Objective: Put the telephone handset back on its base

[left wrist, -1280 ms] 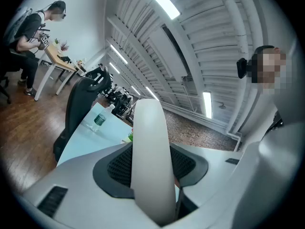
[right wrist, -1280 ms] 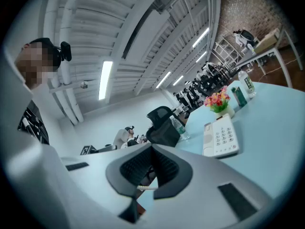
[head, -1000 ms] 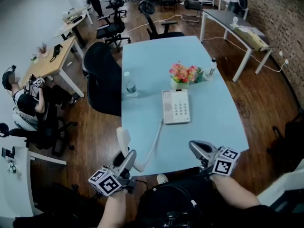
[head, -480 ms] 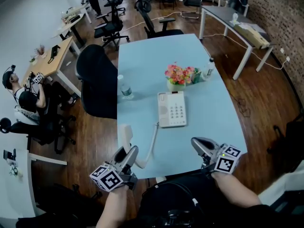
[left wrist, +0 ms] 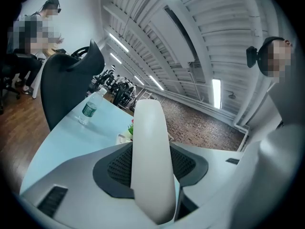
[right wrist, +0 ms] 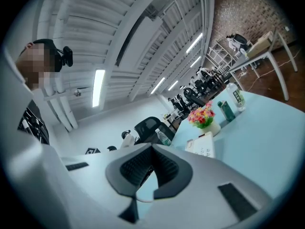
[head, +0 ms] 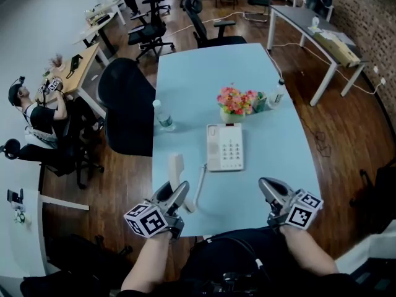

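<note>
The white telephone handset (head: 177, 167) stands nearly upright over the near left part of the light blue table (head: 272, 159), and my left gripper (head: 176, 198) is shut on its lower end. In the left gripper view the handset (left wrist: 148, 128) fills the gap between the dark pads (left wrist: 119, 168). A white cord (head: 200, 186) runs from it to the white telephone base (head: 225, 147), which lies flat to the right and a little farther off, its cradle side bare. My right gripper (head: 273, 193) hovers at the near right edge, shut and holding nothing (right wrist: 153, 150).
Behind the base stand a pot of flowers (head: 236, 101) and a small bottle (head: 278, 92). A water bottle (head: 163, 116) stands at the table's left edge, next to a black office chair (head: 127, 104). A person sits at a desk far left.
My left gripper has carried the handset to the right and a little forward, closer to the base. The right gripper has barely moved.
</note>
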A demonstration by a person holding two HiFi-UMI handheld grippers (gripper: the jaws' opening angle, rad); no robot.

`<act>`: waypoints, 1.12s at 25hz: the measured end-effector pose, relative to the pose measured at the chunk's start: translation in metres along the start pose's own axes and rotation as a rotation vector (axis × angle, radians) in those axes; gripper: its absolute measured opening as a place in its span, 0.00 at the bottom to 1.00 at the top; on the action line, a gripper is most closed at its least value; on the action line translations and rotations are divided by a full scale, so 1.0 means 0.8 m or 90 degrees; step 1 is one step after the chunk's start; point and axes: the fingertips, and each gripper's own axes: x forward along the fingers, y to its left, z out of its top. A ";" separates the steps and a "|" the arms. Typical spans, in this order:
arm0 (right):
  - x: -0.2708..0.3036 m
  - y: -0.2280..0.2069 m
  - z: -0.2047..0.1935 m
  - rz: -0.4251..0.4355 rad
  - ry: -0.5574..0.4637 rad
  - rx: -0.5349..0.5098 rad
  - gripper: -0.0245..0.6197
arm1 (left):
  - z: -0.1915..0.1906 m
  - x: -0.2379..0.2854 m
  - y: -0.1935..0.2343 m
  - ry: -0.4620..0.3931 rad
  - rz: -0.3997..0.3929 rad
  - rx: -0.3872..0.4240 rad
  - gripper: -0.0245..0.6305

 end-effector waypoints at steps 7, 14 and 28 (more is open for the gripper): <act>-0.005 -0.031 0.013 -0.005 -0.014 0.015 0.06 | -0.009 0.055 0.024 0.019 0.039 -0.009 0.36; -0.008 -0.052 0.020 -0.001 -0.007 0.018 0.06 | -0.027 0.100 0.060 0.068 0.132 0.044 0.36; -0.025 -0.094 0.020 -0.001 0.009 0.038 0.06 | -0.057 0.211 0.116 0.135 0.239 0.054 0.36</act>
